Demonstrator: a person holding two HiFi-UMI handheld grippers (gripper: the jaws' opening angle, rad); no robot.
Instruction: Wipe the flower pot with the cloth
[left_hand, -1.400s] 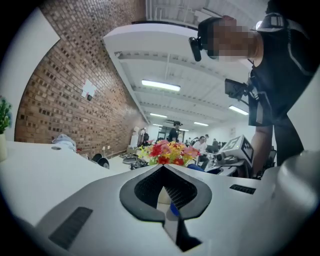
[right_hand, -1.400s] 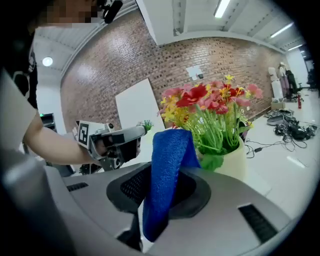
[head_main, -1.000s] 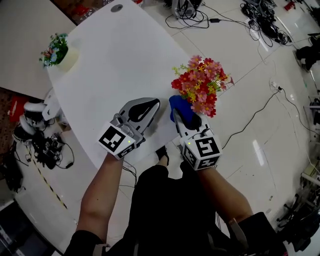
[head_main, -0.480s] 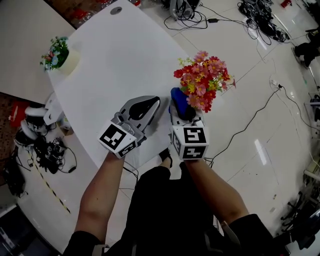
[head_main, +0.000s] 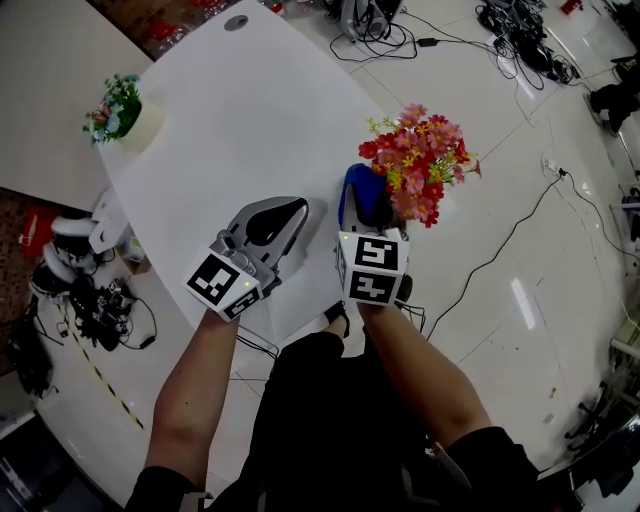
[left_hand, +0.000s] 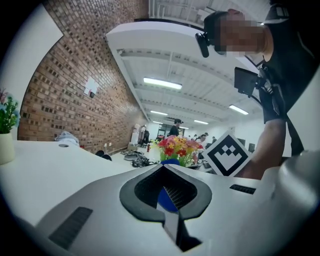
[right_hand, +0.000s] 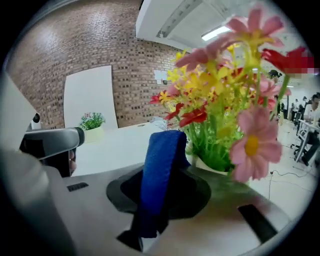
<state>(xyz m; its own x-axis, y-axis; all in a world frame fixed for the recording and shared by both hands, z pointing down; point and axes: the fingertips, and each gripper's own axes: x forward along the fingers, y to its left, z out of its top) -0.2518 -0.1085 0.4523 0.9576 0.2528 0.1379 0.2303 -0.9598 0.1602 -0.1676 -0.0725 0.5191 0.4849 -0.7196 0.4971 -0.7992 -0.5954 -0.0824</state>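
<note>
Right gripper (head_main: 362, 207), cloth (right_hand: 159, 165) between jaws

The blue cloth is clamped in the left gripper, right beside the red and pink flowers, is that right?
Not quite. The blue cloth is clamped in the right gripper, not the left gripper, which is shut on nothing. The right gripper view shows this. The cloth does sit right beside the red and pink flowers.
</note>
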